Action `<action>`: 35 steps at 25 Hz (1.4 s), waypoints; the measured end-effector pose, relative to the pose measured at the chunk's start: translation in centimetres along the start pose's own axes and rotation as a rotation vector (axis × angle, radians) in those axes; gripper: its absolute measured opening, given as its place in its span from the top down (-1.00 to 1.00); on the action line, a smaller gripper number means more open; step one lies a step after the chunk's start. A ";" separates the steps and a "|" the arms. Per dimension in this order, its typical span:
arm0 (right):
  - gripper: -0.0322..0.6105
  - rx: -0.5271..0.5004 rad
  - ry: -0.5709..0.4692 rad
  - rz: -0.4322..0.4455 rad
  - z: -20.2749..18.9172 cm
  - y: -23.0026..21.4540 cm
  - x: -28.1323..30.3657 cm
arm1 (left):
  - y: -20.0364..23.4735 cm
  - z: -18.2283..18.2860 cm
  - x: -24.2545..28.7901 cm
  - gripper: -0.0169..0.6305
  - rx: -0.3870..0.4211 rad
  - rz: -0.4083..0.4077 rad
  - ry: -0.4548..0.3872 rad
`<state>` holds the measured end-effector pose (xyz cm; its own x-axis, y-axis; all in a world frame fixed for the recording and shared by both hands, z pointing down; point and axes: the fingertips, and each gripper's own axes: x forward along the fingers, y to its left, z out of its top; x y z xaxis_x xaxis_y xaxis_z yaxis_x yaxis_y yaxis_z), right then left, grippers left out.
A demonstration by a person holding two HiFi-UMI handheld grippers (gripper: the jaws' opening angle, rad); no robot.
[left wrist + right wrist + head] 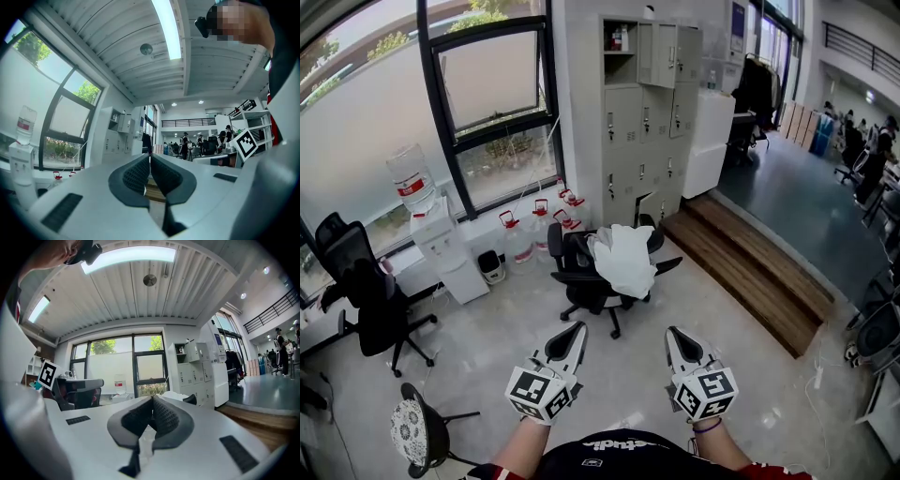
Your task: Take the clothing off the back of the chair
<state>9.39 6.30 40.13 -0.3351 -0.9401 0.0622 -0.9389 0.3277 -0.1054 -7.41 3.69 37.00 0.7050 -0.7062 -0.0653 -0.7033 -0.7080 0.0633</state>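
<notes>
We saw clothing (623,261): white, crumpled, draped over back of chair (577,278), folds hanging down. Left gripper (575,330) and right gripper (674,334) hovered well short of chair, jaws of both pressed together, empty.

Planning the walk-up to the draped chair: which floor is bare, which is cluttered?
Bare: the floor in front of the office chair with the white clothing, and right of it up to the wooden step. Crowded: water jugs behind it; another black chair left.
</notes>
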 end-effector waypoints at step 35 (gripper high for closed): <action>0.90 0.040 0.006 0.133 0.2 -9.0 1.5 | -2.6 -0.6 6.7 0.86 0.042 0.124 0.024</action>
<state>17.40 1.95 40.99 -0.4573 -0.8878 0.0511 -0.8822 0.4456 -0.1523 -0.78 0.77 36.99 0.6140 -0.7885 -0.0359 -0.7881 -0.6149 0.0277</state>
